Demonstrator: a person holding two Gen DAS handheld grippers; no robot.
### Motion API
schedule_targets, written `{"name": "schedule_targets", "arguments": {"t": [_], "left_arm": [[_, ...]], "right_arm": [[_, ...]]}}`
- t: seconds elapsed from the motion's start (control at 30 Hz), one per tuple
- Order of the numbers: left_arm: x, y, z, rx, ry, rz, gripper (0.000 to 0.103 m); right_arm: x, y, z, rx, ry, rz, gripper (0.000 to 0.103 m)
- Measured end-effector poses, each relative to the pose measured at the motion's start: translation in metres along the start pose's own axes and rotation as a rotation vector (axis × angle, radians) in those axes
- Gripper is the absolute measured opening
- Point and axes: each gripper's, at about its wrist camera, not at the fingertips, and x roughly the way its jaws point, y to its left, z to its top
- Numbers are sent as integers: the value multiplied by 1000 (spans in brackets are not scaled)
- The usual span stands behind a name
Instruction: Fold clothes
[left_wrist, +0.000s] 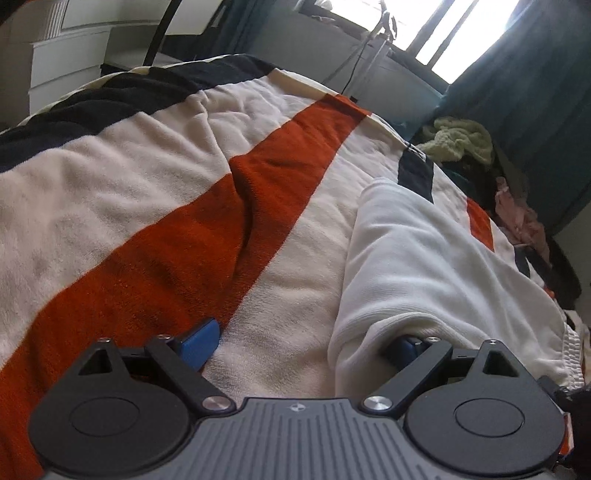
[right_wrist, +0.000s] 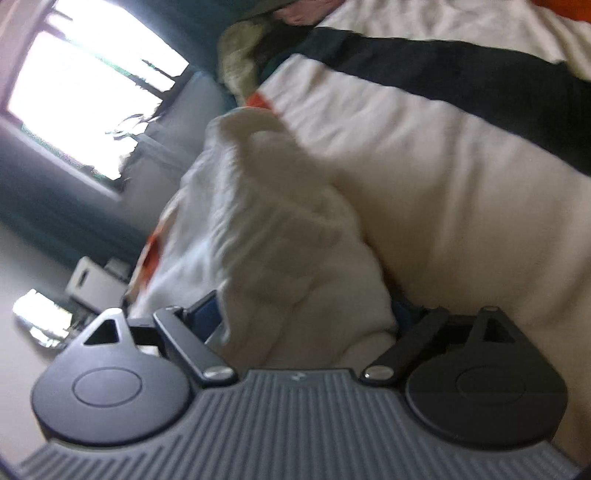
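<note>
We log 1 white garment (left_wrist: 424, 266) on a striped blanket (left_wrist: 155, 192) with cream, orange and black bands. In the left wrist view the garment lies as a long folded strip, its long axis running from the near edge by the claw up and away toward the window (left_wrist: 461, 33). The far end is rounded and stops just short of a black patch on the blanket. The near end shows a ribbed hem at the right.

Left claw (left_wrist: 303, 343): jaws stand wide apart. The left blue finger (left_wrist: 199, 347) rests over bare blanket at the edge of the orange band. The right finger (left_wrist: 402, 349) is tucked under the near left corner of the garment, mostly hidden by the cloth. Nothing is pinched between the pads that we can see. The garment sits to the right of the claw's centre line.

Right claw (right_wrist: 306, 317): view is blurred and rolled sideways. Jaws stand wide open. A bunched fold of the garment (right_wrist: 280, 236) lies between the 2 blue fingers (right_wrist: 203, 314) and covers part of both, but the pads are well apart and do not press it. The cloth runs from the claw up and away.

A heap of other clothes (left_wrist: 461, 140) lies beyond the blanket's far right edge, near a teal curtain (left_wrist: 524, 110).
</note>
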Motion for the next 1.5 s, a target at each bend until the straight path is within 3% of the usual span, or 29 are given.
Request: {"name": "schedule_targets", "arguments": {"t": [0.07, 0.2, 0.3, 0.4, 0.53, 0.6, 0.67, 0.73, 0.83, 0.93, 0.97, 1.0, 1.07, 1.1, 1.2, 1.4, 1.5], "left_arm": [[1, 2, 1, -10, 11, -9, 95], [3, -2, 0, 27, 31, -26, 99], [-1, -1, -1, 11, 61, -71, 97], [-9, 6, -1, -30, 118, -183, 97], [-17, 18, -6, -159, 180, -393, 97], [-21, 23, -8, -235, 179, -504, 100], [-24, 24, -8, -251, 131, -556, 103], [-17, 20, -6, -236, 102, -526, 103], [15, 15, -6, -284, 179, -506, 101], [30, 5, -6, -245, 185, -489, 101], [33, 2, -5, -226, 179, -478, 96], [36, 0, -5, -210, 173, -467, 81], [39, 6, -4, -237, 163, -455, 70], [37, 8, -2, -245, 154, -464, 57], [29, 9, 4, -246, 117, -493, 40], [4, -6, 18, -214, 78, -576, 34], [-6, -32, 30, -191, 66, -606, 33]], "right_arm": [[-5, 5, -3, -40, -20, 9, 85], [-6, 7, -5, -77, -10, -67, 50], [-18, 17, -3, -126, -43, -72, 37], [-35, 20, 0, -82, -85, -52, 34], [-48, 16, 1, -31, -139, -42, 34], [-47, 18, 2, -37, -154, -68, 34], [-49, 20, 2, -48, -169, -93, 34], [-54, 21, 1, -51, -185, -109, 34], [-51, 20, 2, -55, -185, -118, 34], [-47, 21, -1, -83, -180, -136, 34], [-47, 21, -2, -85, -176, -137, 34], [-47, 20, -2, -82, -175, -136, 34], [-48, 22, -2, -79, -174, -130, 34], [-50, 24, -3, -84, -174, -123, 34], [-60, 35, -2, -87, -189, -82, 34], [-90, 52, 16, -35, -247, 26, 33], [-102, 58, 36, -19, -285, 73, 33]]}}
